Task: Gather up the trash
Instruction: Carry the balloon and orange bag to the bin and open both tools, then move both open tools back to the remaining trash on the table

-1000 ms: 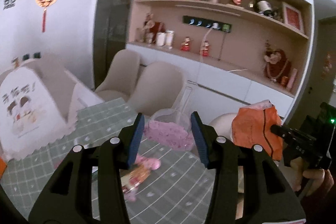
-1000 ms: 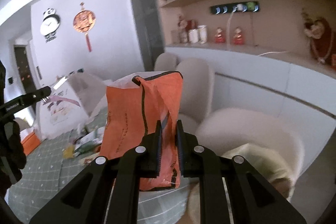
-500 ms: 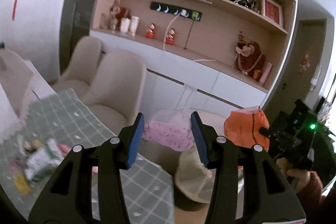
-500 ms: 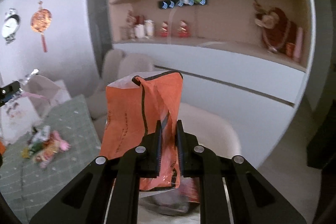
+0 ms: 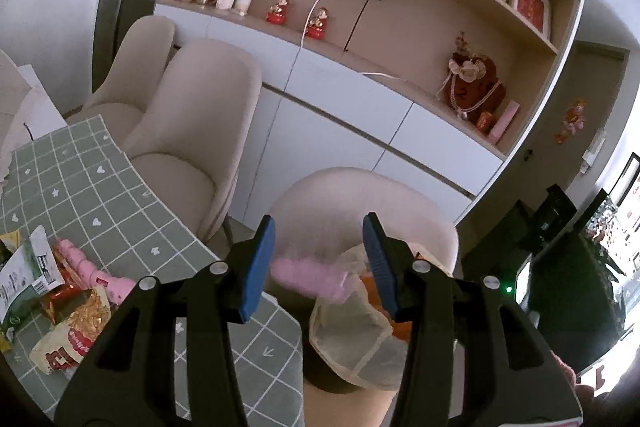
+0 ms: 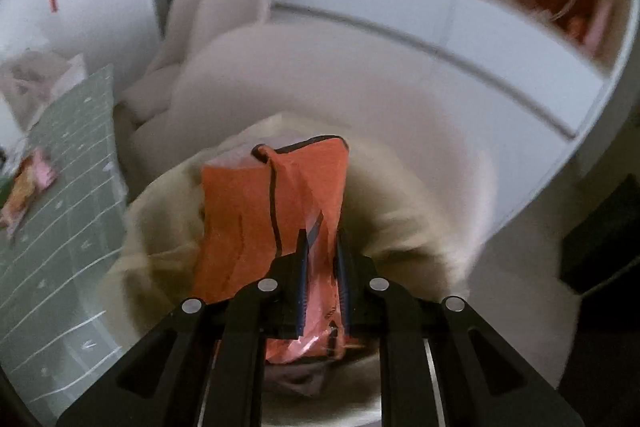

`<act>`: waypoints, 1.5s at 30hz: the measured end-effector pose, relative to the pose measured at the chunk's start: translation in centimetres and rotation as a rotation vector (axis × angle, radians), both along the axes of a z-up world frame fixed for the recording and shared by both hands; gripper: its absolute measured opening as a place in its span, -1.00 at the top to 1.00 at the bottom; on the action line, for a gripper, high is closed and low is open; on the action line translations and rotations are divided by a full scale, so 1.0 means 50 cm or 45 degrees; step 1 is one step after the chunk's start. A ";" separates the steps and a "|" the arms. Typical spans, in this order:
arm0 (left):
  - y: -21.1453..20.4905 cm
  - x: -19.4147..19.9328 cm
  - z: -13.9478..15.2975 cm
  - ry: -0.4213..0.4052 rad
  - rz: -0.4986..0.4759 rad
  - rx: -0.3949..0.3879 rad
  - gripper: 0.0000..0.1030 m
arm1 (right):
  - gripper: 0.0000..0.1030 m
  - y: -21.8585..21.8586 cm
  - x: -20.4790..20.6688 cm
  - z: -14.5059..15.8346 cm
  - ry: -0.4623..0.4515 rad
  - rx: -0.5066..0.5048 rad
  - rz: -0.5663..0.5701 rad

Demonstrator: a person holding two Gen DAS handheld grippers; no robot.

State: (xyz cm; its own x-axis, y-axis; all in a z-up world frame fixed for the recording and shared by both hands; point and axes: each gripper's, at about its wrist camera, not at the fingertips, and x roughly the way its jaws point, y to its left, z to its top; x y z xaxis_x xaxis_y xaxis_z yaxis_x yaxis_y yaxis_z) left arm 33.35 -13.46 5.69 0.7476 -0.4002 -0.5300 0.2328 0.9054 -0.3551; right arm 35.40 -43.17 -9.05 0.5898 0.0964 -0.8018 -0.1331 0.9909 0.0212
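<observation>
Left wrist view: the left tongs (image 5: 318, 269) clamp a clear bag with pink print (image 5: 308, 277) over a bin liner (image 5: 352, 347), beside the worktop (image 5: 120, 211) strewn with wrappers (image 5: 68, 323). Right wrist view: the right tongs (image 6: 322, 255) pinch an orange bag (image 6: 248, 223) above the liner (image 6: 160, 227).

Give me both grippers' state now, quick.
Left gripper: closed on a pink wrapper.
Right gripper: shut on an orange plastic bag.
</observation>
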 end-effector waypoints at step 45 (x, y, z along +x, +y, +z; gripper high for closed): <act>0.328 -0.257 -0.151 0.233 0.511 0.103 0.03 | 0.06 0.086 -0.089 0.187 -0.298 0.274 0.126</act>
State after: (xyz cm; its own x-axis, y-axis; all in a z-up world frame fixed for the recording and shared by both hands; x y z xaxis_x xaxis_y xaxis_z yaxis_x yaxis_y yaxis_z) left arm 20.48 2.94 -1.84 0.7262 -0.0494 -0.6857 -0.2029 0.9376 -0.2824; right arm 30.93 -38.86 0.30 0.7350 0.3148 -0.6005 -0.2546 0.9490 0.1859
